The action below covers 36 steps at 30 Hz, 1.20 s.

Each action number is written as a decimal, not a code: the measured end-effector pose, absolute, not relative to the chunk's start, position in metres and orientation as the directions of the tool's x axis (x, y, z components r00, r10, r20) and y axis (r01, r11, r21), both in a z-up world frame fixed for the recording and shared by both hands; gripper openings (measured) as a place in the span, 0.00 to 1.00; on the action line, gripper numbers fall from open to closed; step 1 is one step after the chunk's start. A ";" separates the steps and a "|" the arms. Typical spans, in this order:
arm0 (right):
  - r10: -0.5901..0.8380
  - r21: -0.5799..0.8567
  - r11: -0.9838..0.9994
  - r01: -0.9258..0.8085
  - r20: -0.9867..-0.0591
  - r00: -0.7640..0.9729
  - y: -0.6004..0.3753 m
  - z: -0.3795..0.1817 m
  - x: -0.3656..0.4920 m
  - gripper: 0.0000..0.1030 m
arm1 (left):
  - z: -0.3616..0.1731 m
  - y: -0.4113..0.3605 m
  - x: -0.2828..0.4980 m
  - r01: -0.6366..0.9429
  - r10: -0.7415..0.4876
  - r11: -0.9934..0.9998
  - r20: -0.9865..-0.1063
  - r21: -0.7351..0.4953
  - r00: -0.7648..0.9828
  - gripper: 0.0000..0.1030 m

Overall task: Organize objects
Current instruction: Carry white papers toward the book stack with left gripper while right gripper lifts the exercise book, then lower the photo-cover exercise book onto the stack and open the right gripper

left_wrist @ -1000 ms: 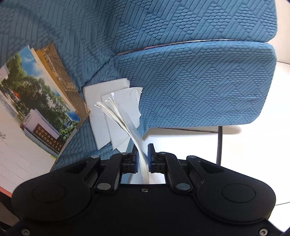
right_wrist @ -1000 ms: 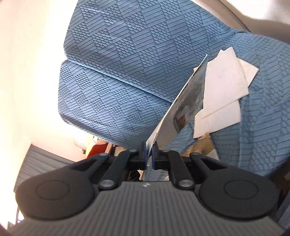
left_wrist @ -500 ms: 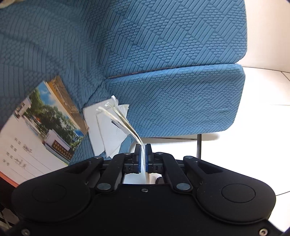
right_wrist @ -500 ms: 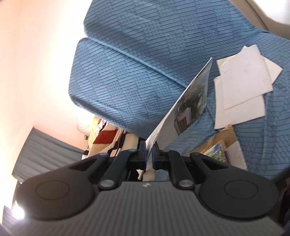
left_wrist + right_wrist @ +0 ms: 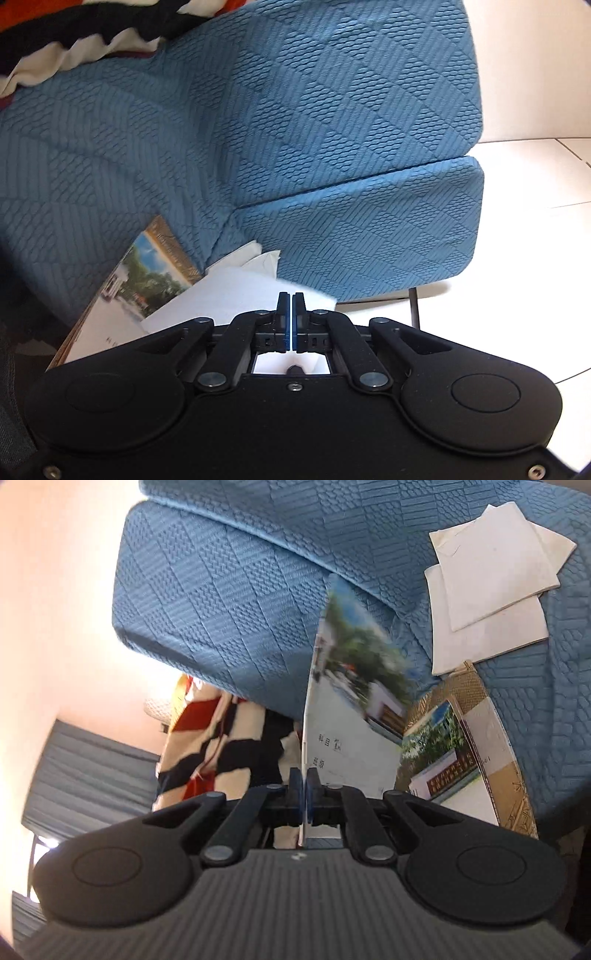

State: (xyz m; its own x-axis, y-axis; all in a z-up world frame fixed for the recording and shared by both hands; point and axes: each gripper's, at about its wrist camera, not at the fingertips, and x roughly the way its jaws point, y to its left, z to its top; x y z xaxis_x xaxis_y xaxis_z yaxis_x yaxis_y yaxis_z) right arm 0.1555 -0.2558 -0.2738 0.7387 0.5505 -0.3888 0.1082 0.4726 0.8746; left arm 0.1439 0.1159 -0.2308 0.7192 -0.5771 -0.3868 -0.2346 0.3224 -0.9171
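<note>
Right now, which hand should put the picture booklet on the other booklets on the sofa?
Right, probably: the right gripper has its jaws shut on the picture booklet, and the booklet stack lies close beside it.

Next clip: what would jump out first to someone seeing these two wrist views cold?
The blue quilted sofa fills both views. At centre of the right wrist view, the right tongs are shut on a photo-cover notebook standing on edge, with white booklets on the cushion at upper right. The left tongs are shut over white paper, and a striped blanket sits at top left.
</note>
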 end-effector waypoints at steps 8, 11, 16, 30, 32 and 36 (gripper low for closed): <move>0.590 0.879 0.473 0.057 -0.364 0.720 -0.239 -0.257 0.167 0.05 | -0.278 0.107 0.140 -0.325 -0.614 0.282 -0.431 -0.902 0.661 0.36; 0.620 0.879 0.476 0.028 -0.358 0.698 -0.229 -0.254 0.172 0.05 | -0.279 0.108 0.139 -0.326 -0.598 0.301 -0.443 -0.896 0.667 0.36; 0.674 0.872 0.490 0.004 -0.381 0.633 -0.215 -0.265 0.175 0.05 | -0.264 0.127 0.132 -0.356 -0.471 0.425 -0.539 -0.832 0.698 0.37; 0.605 0.738 0.653 0.170 -0.644 0.469 -0.242 -0.352 0.159 0.09 | -0.295 0.130 0.143 -0.418 -0.398 0.527 -0.649 -0.740 0.648 0.37; 0.592 0.732 0.659 0.172 -0.646 0.482 -0.244 -0.356 0.156 0.09 | -0.302 0.126 0.150 -0.420 -0.389 0.552 -0.668 -0.721 0.635 0.37; 0.573 0.726 0.668 0.164 -0.642 0.510 -0.245 -0.354 0.151 0.08 | -0.309 0.117 0.155 -0.424 -0.351 0.610 -0.708 -0.670 0.613 0.37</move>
State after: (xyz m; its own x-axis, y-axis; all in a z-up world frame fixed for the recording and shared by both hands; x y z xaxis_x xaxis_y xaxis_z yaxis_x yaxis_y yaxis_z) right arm 0.1511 -0.2449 -0.3544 0.5095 0.5729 -0.6420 0.1639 0.6678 0.7260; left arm 0.1552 0.1166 -0.3093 0.6129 -0.3512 -0.7078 -0.4236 0.6102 -0.6695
